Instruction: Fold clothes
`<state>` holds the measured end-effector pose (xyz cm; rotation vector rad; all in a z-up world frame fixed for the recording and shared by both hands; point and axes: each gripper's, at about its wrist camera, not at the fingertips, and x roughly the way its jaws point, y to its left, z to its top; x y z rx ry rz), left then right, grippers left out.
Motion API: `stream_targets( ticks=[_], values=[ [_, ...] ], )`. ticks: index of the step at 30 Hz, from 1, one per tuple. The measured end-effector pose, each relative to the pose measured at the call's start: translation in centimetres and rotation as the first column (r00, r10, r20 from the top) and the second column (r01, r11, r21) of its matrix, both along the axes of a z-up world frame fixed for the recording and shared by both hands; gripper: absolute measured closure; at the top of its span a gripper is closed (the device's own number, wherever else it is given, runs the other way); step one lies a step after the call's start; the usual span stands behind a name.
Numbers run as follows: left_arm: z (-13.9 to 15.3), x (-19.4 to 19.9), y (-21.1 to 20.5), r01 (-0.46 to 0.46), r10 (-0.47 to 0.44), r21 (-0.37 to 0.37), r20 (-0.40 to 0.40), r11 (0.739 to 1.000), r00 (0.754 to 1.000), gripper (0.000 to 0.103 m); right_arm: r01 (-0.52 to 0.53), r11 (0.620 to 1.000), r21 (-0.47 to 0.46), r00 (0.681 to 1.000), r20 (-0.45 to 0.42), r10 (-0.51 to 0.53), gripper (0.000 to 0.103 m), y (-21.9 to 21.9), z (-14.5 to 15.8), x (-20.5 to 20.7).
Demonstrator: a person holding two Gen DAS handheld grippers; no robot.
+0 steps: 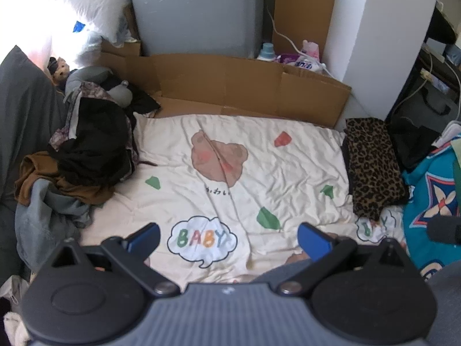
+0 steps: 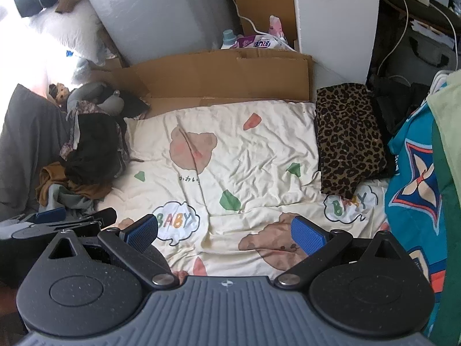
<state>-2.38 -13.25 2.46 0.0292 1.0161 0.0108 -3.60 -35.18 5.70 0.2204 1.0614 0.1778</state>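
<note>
Left claw (image 1: 227,238) and right claw (image 2: 224,230) both gape wide, empty.

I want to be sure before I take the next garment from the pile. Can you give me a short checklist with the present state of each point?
1. Left gripper open and holding nothing: ok.
2. Right gripper open and holding nothing: ok.
3. Middle of the cream sheet free for folding: ok.
4. Unfolded clothes pile at the left side, in view: ok.
5. Folded leopard-print garment lies aside at the right edge, not in the folding area: ok.
6. Which garment in the pile comes free first: cannot tell, they are tangled.
</note>
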Motion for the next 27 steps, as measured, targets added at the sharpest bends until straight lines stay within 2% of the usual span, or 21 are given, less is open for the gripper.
stream_targets(
  ticks=[27],
  values=[
    [-0.1, 0.23, 0.16, -0.012, 0.012, -0.028, 0.004, 1.0, 1.0, 0.001, -0.003, 0.998, 0.062, 1.0, 0.012, 0.002, 0.002, -0.33, -0.05, 0.42]
  ],
)
